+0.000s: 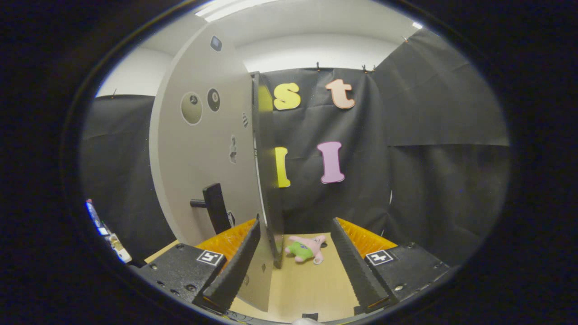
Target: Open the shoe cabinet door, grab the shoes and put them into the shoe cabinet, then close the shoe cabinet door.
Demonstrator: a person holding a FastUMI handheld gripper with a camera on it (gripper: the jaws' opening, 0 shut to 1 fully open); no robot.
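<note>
While your gripper (pixel 295 266) fingers are spread w/ door (pixel 203 153) edge between, hook it, swing wide, avoid plush toy (pixel 307 248).

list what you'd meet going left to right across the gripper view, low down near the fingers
left finger → cabinet door edge between the open fingers → plush toy on the wooden floor → right finger
</note>
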